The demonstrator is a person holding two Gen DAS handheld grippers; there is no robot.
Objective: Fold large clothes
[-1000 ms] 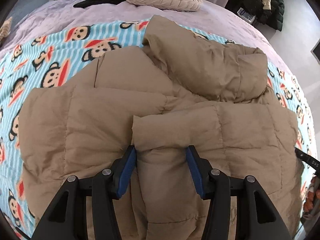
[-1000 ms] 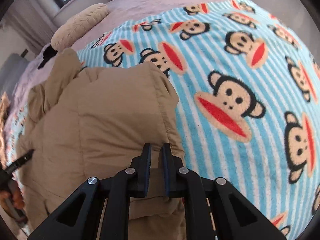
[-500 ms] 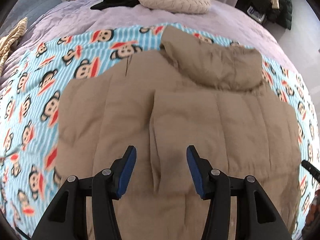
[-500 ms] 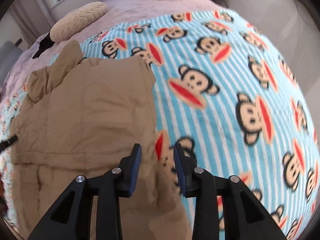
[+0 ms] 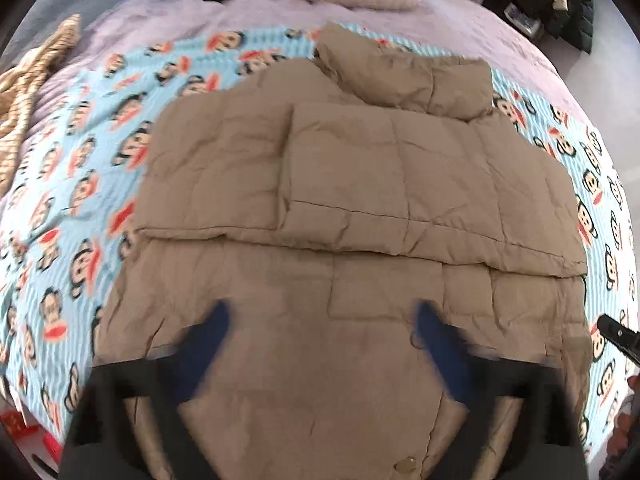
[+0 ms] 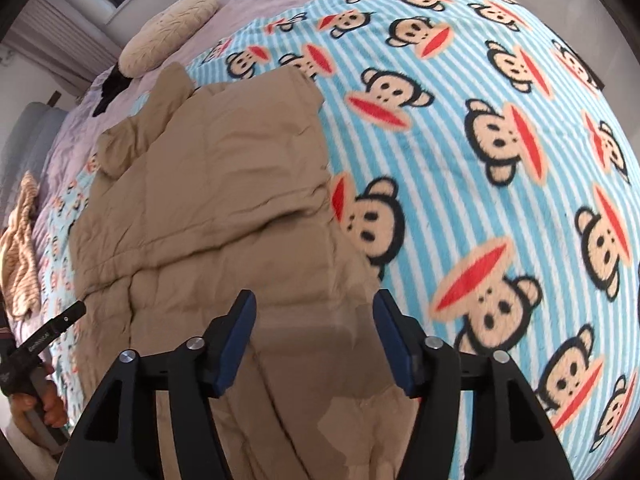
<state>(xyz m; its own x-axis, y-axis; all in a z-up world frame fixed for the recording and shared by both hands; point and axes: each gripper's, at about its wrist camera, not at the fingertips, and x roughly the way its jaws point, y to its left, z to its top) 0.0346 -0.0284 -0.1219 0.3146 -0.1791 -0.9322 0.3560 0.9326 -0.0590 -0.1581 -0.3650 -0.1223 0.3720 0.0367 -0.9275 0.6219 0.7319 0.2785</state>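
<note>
We found the tan padded jacket [image 5: 360, 216] lying flat on the monkey-print blanket [image 6: 480, 160] covering the bed, sleeves folded across its body. Our left gripper [image 5: 322, 332] hung above the hem, blurred, jaws spread and empty. Our right gripper [image 6: 314, 330] hung above the jacket's edge, jaws likewise spread, holding nothing.

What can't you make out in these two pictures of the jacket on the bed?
- Left wrist view: the left gripper is smeared by motion blur, so its fingers' outlines are unclear.
- Both views: the tan jacket's lower hem is cut off by the bottom edge.
- Right wrist view: the dark clothing near the pillow is too small to identify.
</note>
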